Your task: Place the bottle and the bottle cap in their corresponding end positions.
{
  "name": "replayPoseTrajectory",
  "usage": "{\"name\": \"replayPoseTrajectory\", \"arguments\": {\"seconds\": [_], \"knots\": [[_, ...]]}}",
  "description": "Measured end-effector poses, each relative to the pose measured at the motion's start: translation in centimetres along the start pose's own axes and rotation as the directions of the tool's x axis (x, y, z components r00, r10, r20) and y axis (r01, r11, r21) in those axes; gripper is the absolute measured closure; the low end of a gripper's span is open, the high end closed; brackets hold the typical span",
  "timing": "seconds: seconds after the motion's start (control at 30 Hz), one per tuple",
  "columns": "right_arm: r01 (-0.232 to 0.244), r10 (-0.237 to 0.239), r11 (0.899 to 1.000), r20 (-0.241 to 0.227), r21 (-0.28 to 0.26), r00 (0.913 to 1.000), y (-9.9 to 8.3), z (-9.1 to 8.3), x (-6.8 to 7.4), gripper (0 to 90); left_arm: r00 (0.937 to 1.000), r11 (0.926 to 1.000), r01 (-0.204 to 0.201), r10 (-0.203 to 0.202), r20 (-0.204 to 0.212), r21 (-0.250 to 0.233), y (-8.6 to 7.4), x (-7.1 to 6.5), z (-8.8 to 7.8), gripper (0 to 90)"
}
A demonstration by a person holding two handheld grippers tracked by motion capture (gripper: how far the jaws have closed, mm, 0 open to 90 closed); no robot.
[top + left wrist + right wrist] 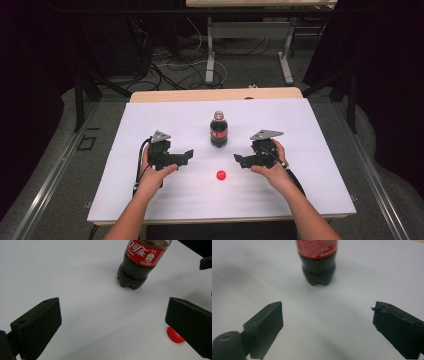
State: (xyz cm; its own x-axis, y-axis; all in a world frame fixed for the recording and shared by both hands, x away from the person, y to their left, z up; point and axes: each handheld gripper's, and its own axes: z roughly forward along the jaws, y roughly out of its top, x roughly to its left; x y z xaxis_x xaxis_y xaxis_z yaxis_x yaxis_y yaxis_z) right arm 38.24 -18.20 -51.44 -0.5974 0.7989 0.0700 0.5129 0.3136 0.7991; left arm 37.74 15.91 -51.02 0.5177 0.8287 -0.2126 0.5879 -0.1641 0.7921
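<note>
Two hands low over table, left gripper (pixel 188 154) and right gripper (pixel 238 159) wide open — empty, flanking cola bottle (pixel 218 129)

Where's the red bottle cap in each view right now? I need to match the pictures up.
High view: red cap lies on the white table, in front of the cola bottle, between the two grippers.
Left gripper view: cap at lower right, partly behind the right-hand jaw.
Right gripper view: not in it.
Shared landmark: the cola bottle.

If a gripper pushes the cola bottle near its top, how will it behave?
The bottle stands tall on a narrow base, so it may tip. It looks nearly full, so probably heavy. Its cap lies on the table, so cola could spill.
</note>
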Motion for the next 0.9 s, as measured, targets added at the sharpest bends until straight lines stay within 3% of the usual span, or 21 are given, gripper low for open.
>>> {"name": "replayPoseTrajectory", "arguments": {"seconds": [0.13,0.37,0.47,0.5,0.57,0.63,0.77,0.9], "knots": [[-0.054,0.054,0.999,0.020,-0.003,0.9983,-0.7,-0.8,-1.4,5.8,0.9999,1.0000,0.008,-0.008,-0.011,0.004,-0.3,0.4,-0.3,0.8],[-0.075,0.076,0.997,0.080,-0.018,0.9939,-2.0,-2.0,-3.9,2.2,0.9996,0.9998,0.009,-0.009,-0.026,0.017,-0.9,1.1,-0.8,0.8],[-0.114,0.117,0.993,0.105,-0.035,0.9876,-2.4,-2.5,-4.8,1.2,0.9995,0.9993,0.018,-0.017,-0.026,0.034,-1.2,1.6,-1.1,0.8],[-0.124,0.127,0.992,0.115,-0.032,0.9852,-2.6,-2.6,-5.0,0.7,0.9990,0.9996,0.028,-0.027,-0.035,0.005,-1.3,1.6,-1.0,0.8],[-0.139,0.143,0.990,0.125,-0.036,0.9818,-2.8,-2.9,-5.5,0.0,0.9988,0.9994,0.033,-0.033,-0.036,0.010,-1.3,1.9,-1.1,0.8],[-0.149,0.152,0.988,0.146,-0.035,0.9775,-3.1,-3.2,-6.0,0.0,0.9982,0.9992,0.040,-0.040,-0.044,-0.006,-1.4,2.0,-1.1,0.8],[-0.160,0.163,0.987,0.179,-0.029,0.9703,-3.8,-3.3,-6.9,0.0,0.9983,0.9989,0.042,-0.041,-0.042,0.020,-1.5,2.3,-1.2,0.8],[-0.160,0.160,0.987,0.202,-0.014,0.9663,-4.5,-3.2,-7.3,0.0,0.9970,0.9987,0.052,-0.052,-0.057,-0.001,-1.7,2.6,-1.0,0.8]]}}
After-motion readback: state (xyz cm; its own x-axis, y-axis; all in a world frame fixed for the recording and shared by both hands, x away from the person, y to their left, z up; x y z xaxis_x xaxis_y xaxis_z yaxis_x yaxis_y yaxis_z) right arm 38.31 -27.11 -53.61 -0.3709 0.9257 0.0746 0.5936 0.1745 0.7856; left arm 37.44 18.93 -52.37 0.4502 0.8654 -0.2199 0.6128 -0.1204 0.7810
